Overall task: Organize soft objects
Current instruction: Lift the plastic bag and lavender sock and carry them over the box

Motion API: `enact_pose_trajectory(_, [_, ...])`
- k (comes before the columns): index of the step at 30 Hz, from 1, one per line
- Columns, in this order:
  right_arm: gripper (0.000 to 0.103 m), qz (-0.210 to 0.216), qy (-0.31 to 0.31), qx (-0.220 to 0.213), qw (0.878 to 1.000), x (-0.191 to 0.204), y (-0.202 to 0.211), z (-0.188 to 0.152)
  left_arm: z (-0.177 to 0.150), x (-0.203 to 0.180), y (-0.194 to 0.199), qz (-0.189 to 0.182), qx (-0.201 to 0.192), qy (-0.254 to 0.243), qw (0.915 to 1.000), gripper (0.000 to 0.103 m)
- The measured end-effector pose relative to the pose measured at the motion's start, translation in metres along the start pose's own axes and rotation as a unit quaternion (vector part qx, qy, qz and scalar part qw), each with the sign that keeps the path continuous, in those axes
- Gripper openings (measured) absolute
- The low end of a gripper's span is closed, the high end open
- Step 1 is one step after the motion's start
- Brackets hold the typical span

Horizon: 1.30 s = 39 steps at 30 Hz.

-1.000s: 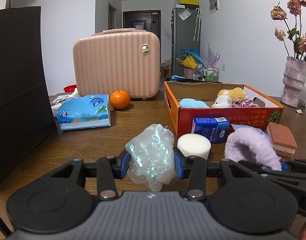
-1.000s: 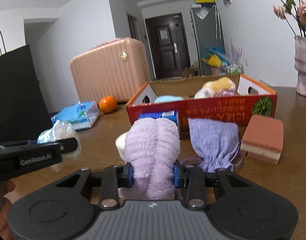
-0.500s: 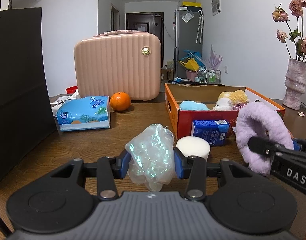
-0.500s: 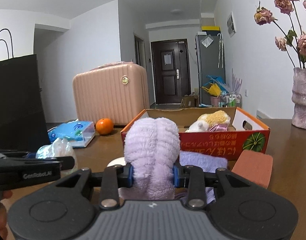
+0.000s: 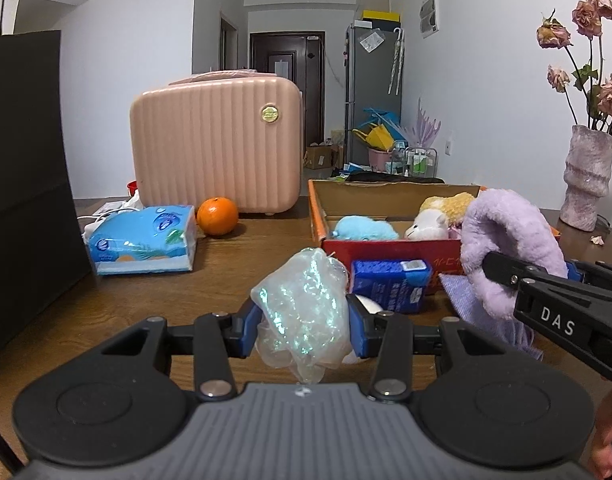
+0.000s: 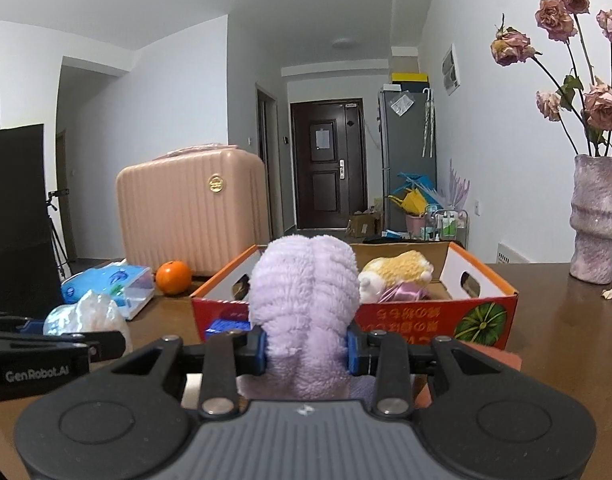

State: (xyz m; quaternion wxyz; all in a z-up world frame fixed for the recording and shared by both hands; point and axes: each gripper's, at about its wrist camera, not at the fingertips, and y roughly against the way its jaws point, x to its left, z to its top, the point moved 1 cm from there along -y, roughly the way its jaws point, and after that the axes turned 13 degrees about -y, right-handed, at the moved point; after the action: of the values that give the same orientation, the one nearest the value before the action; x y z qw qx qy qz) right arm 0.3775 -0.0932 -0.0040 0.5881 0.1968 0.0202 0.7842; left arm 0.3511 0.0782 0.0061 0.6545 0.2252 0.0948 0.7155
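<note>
Tongs, both clamped: left tongs (image 5: 304, 322) on iridescent pouch (image 5: 302, 312); right tongs (image 6: 306, 346) on lilac plush (image 6: 304, 304).
Left view alone shows blue plush (image 5: 364, 228) inside box (image 6: 446, 314); white puff (image 5: 368, 303) mostly hidden.

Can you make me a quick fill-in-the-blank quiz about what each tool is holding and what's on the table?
1. The left tool grips a crinkly, shiny ____ bag.
2. The right tool is shut on a fluffy ____ plush.
3. The round fruit beside the pink suitcase is an ____.
4. The yellow plush lies inside the cardboard ____.

Missing words: plastic; purple; orange; box
</note>
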Motion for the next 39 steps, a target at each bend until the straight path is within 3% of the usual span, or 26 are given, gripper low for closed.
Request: enact_pose_trajectory(39, [0.034, -0.051, -0.017, -0.060, 0.997, -0.072, -0.046, 0.045, 0.077, -0.056, -0.074, 0.009, -0.031, 0.052, 0.9981, 0.044])
